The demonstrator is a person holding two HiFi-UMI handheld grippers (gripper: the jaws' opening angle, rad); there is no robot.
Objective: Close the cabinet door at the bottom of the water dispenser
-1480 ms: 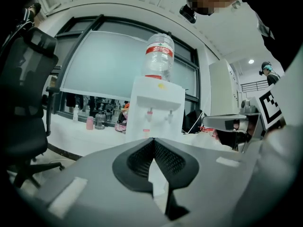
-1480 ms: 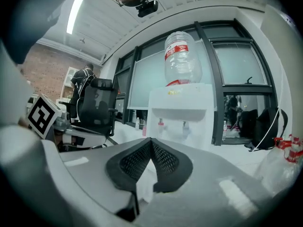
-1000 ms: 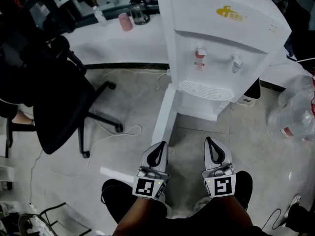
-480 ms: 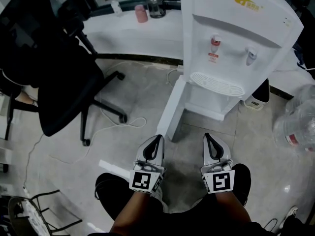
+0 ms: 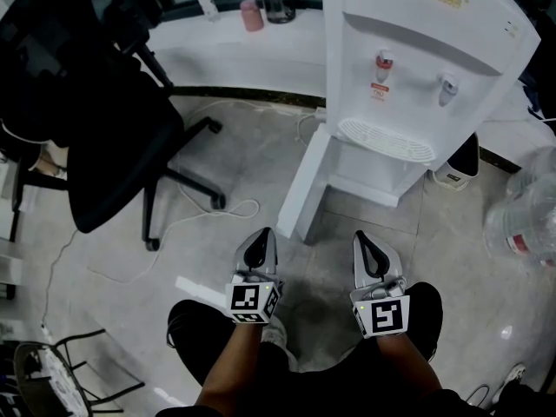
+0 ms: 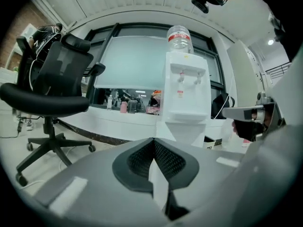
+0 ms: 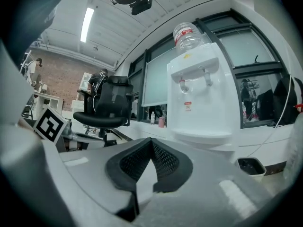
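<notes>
The cabinet door (image 5: 306, 189) is standing open at the bottom of the water dispenser (image 5: 417, 33), swung out toward the near left below the drip grille (image 5: 385, 139), so the head view is catching it almost edge-on. The left gripper (image 5: 259, 243) is hovering just left of the door's near free edge, apart from it, on its outer side. Its jaws are pressing together at the tips and holding nothing, probably to serve as a blunt pusher (swinging a door looks to need no grasp). The right gripper (image 5: 365, 248) is hanging to the right, level with the left one, likewise pinched shut and empty, and pointing toward the open cabinet. An office chair (image 5: 104, 146) is sitting well apart on the far left, and a large clear water bottle (image 5: 526, 211) is lying off to the right.
</notes>
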